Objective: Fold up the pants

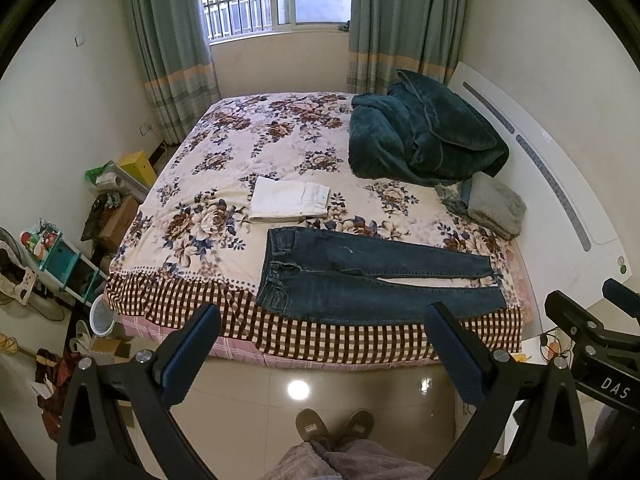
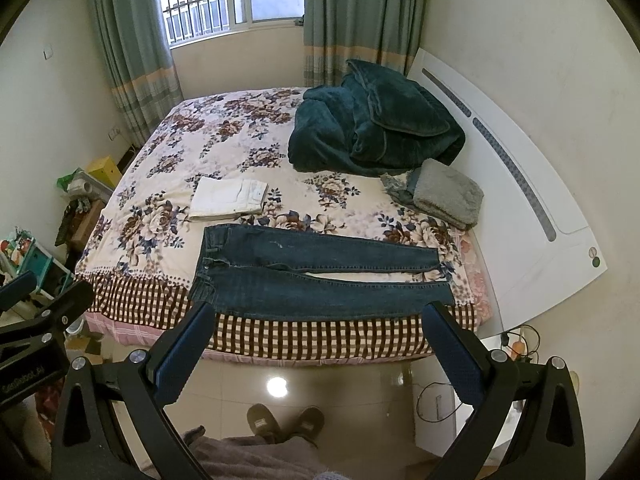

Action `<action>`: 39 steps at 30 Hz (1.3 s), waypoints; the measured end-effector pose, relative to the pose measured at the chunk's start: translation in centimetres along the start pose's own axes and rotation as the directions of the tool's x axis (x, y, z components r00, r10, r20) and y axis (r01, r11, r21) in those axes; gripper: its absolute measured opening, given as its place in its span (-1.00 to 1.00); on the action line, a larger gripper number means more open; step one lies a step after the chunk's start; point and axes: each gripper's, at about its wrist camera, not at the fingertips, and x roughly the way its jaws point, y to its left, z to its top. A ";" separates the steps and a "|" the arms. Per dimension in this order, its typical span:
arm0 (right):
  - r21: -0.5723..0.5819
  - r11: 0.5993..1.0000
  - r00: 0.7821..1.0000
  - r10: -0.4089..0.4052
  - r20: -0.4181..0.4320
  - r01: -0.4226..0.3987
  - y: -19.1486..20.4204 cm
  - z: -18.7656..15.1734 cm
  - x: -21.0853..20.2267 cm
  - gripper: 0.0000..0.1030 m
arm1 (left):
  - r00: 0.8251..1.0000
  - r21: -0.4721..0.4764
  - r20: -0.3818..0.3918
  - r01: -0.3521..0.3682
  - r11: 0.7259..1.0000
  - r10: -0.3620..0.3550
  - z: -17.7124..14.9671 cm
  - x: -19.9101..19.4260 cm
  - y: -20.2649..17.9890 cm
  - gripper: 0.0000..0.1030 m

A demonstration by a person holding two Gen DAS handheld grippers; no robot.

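Observation:
Dark blue jeans lie flat along the near edge of the bed, waistband to the left, both legs stretched to the right; they also show in the right wrist view. My left gripper is open and empty, held back from the bed above the floor. My right gripper is open and empty too, at the same distance. Each gripper shows at the edge of the other's view, the right one and the left one.
The bed has a floral sheet with a checked border. Folded white pants lie behind the jeans. A teal blanket and a grey folded towel sit near the white headboard. Clutter stands on the floor at left.

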 end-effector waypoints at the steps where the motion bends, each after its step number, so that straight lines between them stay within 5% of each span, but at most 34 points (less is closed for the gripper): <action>1: 0.000 1.000 1.000 0.001 0.001 -0.001 0.0 0.1 -0.2 1.00 | 1.000 0.001 -0.001 0.002 1.000 -0.002 -0.2 0.0 0.2 1.00; 39: -0.006 1.000 1.000 0.006 0.004 -0.006 0.5 0.9 -1.9 1.00 | 1.000 -0.002 0.015 -0.003 1.000 0.003 0.5 0.1 -0.2 1.00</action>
